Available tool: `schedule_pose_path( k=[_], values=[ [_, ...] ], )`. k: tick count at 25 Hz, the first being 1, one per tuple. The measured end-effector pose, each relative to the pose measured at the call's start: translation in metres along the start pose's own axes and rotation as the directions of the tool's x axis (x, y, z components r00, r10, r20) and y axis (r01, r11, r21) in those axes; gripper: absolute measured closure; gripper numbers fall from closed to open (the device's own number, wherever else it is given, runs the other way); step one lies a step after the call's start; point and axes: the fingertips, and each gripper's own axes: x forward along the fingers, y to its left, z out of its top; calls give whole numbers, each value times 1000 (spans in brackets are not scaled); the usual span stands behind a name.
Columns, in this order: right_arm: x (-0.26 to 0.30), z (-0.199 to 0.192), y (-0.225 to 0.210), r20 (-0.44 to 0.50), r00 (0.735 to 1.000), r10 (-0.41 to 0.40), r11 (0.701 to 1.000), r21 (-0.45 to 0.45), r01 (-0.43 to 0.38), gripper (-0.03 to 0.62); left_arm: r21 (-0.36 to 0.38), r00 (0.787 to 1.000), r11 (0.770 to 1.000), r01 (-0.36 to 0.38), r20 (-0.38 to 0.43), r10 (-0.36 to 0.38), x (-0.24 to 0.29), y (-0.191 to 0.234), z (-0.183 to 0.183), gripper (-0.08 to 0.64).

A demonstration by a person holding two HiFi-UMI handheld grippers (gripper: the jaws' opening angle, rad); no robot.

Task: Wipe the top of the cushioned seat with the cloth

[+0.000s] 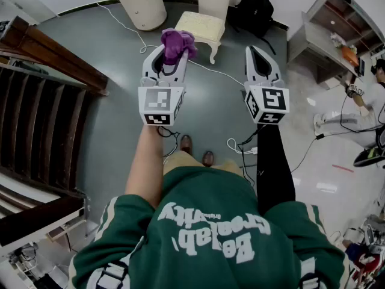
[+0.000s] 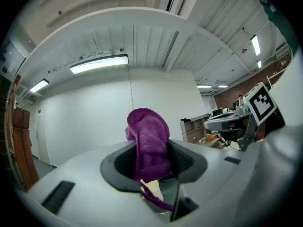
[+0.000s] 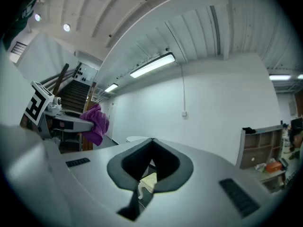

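The cushioned seat (image 1: 201,24) is a small cream stool on the grey floor, ahead of both grippers. My left gripper (image 1: 172,55) is held in the air short of it, shut on a bunched purple cloth (image 1: 177,43) that sticks up past the fingertips. In the left gripper view the cloth (image 2: 149,140) fills the gap of the gripper (image 2: 152,156), and a sliver of the stool (image 2: 152,190) shows below. My right gripper (image 1: 257,49) hovers to the right, shut with nothing in it. The right gripper view shows the gripper (image 3: 152,141) with its jaws meeting, and the cloth (image 3: 96,122) at the left.
A black backpack (image 1: 255,11) lies behind the stool, and a white rounded cabinet (image 1: 142,6) stands to its left. A wooden staircase (image 1: 42,107) runs along the left. Shelving (image 1: 337,23) and a seated person (image 1: 368,110) are at the right. Cables (image 1: 240,146) trail over the floor.
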Motion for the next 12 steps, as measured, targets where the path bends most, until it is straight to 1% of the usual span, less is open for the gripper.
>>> schedule_pose_path(
  k=[8, 12],
  values=[
    [-4, 6, 1, 4, 1000, 6, 1000, 0, -6, 584, -3, 1000, 1000, -12, 5, 12, -5, -1, 9, 391],
    [-6, 5, 5, 6, 1000, 10, 1000, 1, -10, 584, -4, 1000, 1000, -16, 3, 16, -10, 1, 7, 391]
  ],
)
